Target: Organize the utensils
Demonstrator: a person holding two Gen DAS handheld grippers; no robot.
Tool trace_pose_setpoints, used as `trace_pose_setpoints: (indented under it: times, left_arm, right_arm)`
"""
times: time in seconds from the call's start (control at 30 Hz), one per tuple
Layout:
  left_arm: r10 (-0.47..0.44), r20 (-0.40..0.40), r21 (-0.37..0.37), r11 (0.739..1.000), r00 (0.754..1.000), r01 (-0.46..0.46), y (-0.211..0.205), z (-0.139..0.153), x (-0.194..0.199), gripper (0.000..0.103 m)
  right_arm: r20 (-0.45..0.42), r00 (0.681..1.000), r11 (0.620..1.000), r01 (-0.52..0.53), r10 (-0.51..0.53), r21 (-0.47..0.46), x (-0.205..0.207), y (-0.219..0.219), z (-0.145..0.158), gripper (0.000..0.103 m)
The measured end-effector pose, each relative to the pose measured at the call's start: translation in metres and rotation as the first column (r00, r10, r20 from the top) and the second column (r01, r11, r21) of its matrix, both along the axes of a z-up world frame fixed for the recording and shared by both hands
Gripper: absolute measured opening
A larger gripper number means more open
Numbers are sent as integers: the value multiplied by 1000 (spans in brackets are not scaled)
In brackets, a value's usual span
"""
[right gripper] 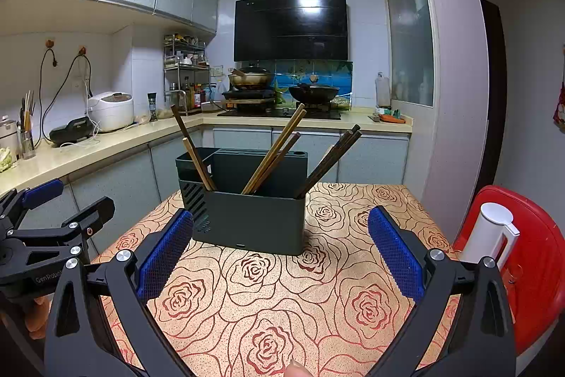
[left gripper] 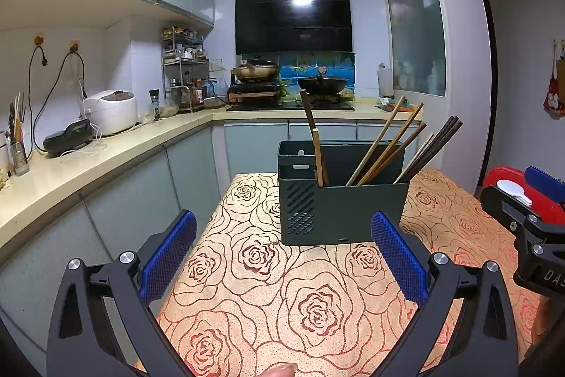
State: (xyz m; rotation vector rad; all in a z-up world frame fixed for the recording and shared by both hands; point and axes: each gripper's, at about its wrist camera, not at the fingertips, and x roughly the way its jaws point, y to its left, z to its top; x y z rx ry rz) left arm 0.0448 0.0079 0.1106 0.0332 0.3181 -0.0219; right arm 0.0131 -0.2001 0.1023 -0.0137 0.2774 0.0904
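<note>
both hand-held grippers — left hand-held gripper (left gripper: 283, 248) and right hand-held gripper (right gripper: 280, 244) — gape wide, holding nothing; the dark utensil holder (right gripper: 252, 218) with chopsticks (right gripper: 273, 153) stands at twelve o'clock on the rose-patterned tabletop (right gripper: 282, 299).

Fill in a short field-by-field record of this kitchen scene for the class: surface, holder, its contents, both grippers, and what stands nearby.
surface: table with a rose-patterned cloth
holder: dark green utensil holder, upright on the table
contents: chopsticks leaning in separate groups inside the holder
left gripper: open, holding nothing, short of the holder
right gripper: open, holding nothing, short of the holder
nearby: white kettle on a red chair to the right of the table
</note>
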Motion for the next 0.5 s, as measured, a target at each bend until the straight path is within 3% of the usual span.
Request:
trace_pose_setpoints:
  times: [0.5]
  left_arm:
    - [-3,-15,-19,1000,1000,3,1,0,3,96]
  right_arm:
    - [-2,1000,1000,1,-1,0,0,0,0,96]
